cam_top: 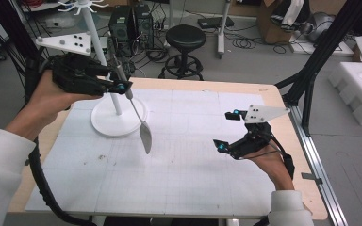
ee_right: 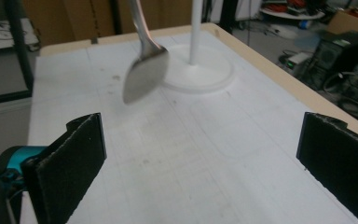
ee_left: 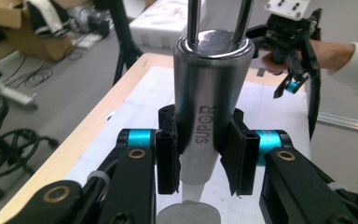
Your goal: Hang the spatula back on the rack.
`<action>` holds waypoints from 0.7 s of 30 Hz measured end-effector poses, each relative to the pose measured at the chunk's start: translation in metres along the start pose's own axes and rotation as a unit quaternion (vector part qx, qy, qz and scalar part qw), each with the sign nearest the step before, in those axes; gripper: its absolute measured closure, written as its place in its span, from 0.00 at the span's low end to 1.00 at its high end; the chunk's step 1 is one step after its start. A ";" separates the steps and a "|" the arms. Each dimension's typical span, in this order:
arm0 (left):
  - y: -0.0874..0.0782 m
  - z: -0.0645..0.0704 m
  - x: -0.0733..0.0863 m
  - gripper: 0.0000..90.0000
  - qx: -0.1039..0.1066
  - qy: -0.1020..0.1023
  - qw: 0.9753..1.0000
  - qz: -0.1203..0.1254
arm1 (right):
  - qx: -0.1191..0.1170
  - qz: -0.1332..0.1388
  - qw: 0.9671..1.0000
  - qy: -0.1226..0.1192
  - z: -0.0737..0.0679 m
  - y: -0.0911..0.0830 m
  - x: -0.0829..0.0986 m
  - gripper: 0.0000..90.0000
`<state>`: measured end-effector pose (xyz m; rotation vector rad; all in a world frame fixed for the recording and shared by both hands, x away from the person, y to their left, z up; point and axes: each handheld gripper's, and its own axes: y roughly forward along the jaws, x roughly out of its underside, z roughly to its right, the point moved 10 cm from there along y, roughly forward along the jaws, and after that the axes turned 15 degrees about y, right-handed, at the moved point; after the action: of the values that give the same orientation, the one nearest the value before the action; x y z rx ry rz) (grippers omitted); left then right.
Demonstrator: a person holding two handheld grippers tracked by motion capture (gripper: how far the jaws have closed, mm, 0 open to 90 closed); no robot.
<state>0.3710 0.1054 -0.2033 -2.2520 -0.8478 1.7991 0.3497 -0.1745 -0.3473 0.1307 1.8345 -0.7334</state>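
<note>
1. Nearest, the right gripper (cam_top: pixel 227 130) hovers low over the white gridded table mat (cam_top: pixel 184 183), jaws wide apart and empty.
2. Farther left, the left gripper (cam_top: pixel 120 86) is clamped on the polished steel spatula (cam_top: pixel 144 134) by its cylindrical handle; its long axis slants down toward the right gripper, blade clear of the mat.
3. Beyond stands a white round-based hanging rack (cam_top: pixel 118 120), its hooks bare.
</note>
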 end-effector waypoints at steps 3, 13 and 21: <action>-0.011 -0.007 0.007 0.76 -0.016 -0.011 1.000 -0.015 | 0.016 -0.010 1.000 0.008 0.009 -0.004 0.018 0.00; -0.033 -0.022 0.020 0.76 -0.043 -0.033 0.998 -0.023 | 0.023 0.000 0.999 0.030 0.015 -0.008 0.042 0.00; -0.048 -0.032 0.029 0.76 -0.063 -0.043 0.996 -0.043 | 0.027 0.014 0.999 0.037 0.015 -0.009 0.050 0.00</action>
<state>0.3881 0.1672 -0.1988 -2.1868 -1.0842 1.8662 0.3386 -0.2025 -0.3912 0.2198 1.8797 -0.7677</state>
